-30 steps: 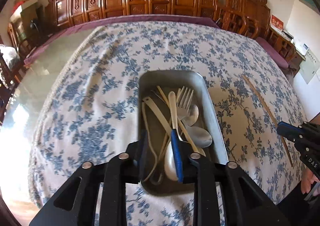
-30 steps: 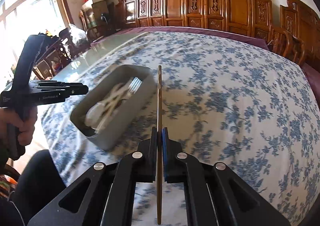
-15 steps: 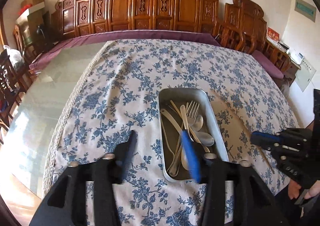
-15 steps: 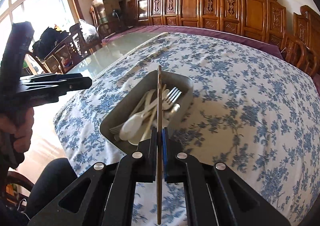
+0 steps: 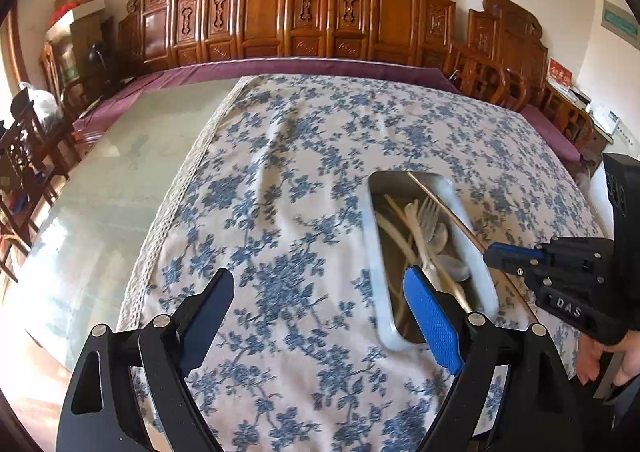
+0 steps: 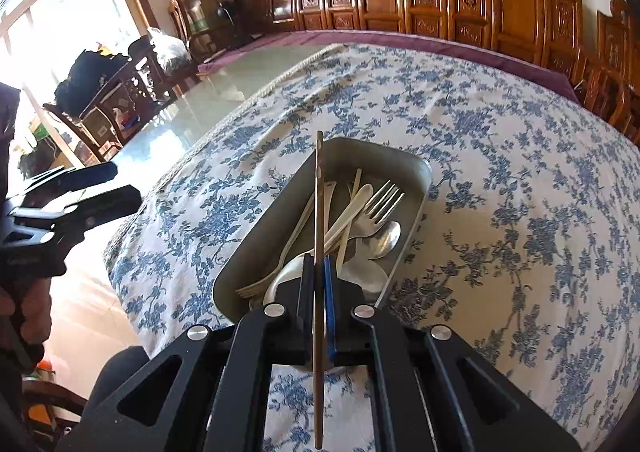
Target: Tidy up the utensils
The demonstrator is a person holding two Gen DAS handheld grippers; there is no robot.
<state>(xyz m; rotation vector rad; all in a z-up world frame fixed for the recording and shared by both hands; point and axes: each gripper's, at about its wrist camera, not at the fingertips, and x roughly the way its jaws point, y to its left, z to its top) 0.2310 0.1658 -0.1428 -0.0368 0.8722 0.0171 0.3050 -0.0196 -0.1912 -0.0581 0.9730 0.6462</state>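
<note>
A grey metal tray (image 6: pixel 420 176) on the floral tablecloth holds a fork (image 6: pixel 376 204), a metal spoon (image 6: pixel 386 238), white plastic utensils and chopsticks. My right gripper (image 6: pixel 319 272) is shut on a long wooden chopstick (image 6: pixel 319 188) and holds it above the tray, pointing along its length. In the left wrist view the tray (image 5: pixel 374 252) is at the right, with the right gripper (image 5: pixel 490 252) and its chopstick (image 5: pixel 444 208) over it. My left gripper (image 5: pixel 320 292) is wide open and empty, above the cloth left of the tray.
The blue-flowered tablecloth (image 5: pixel 304 156) covers most of a glass-topped table (image 5: pixel 100 188). Carved wooden chairs (image 5: pixel 280 8) line the far side. More chairs and bags (image 6: pixel 104 80) stand at the left by the window.
My left gripper has opened wide and pulled back to the left, away from the tray. My right gripper has carried the chopstick left over the tray.
</note>
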